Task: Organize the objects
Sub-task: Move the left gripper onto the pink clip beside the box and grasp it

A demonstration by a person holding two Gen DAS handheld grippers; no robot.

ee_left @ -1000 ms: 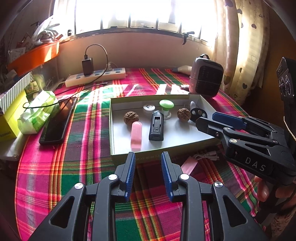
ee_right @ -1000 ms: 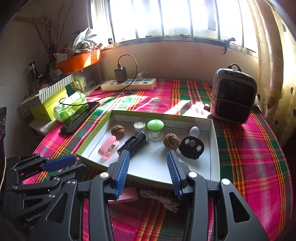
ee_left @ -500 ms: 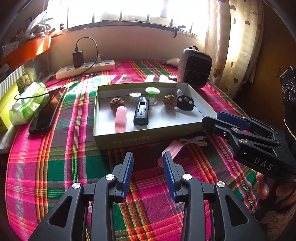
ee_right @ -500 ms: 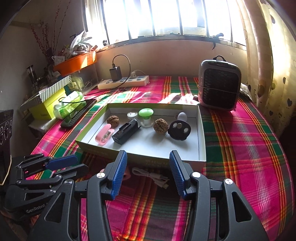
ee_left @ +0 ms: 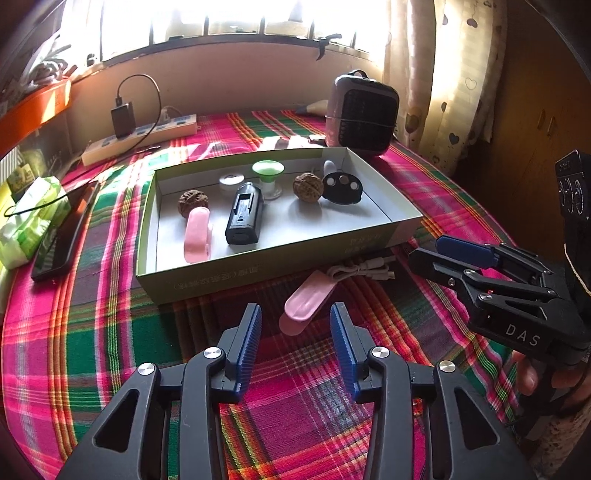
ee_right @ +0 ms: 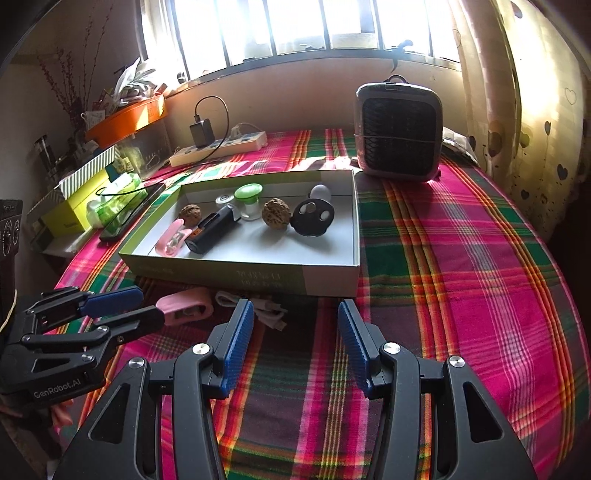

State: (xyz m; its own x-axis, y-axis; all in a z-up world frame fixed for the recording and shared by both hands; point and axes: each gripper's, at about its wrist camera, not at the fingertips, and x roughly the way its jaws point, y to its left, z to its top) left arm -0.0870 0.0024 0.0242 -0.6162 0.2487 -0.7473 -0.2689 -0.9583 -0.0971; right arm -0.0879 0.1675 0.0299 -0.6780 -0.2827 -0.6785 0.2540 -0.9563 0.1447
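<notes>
Two grippers hang over the plaid tablecloth (ee_right: 461,236), in front of the shallow box (ee_left: 273,275). The left gripper (ee_left: 295,332) is spread wide and holds nothing. The right gripper (ee_right: 295,332) is spread wide too, and empty. A pink clip (ee_left: 304,301) and a white cable (ee_left: 360,269) lie just in front of the box. Another pink clip (ee_left: 197,234), a black case (ee_left: 243,214) and two walnuts (ee_left: 308,187) sit inside the box.

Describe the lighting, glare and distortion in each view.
Left wrist view: window blown out to white, sun patches on the plaid cloth behind the box, fisheye bending its edges. Right wrist view: the same backlit window glare, curtain glowing, dark vignetted corners, near cloth in shade.
</notes>
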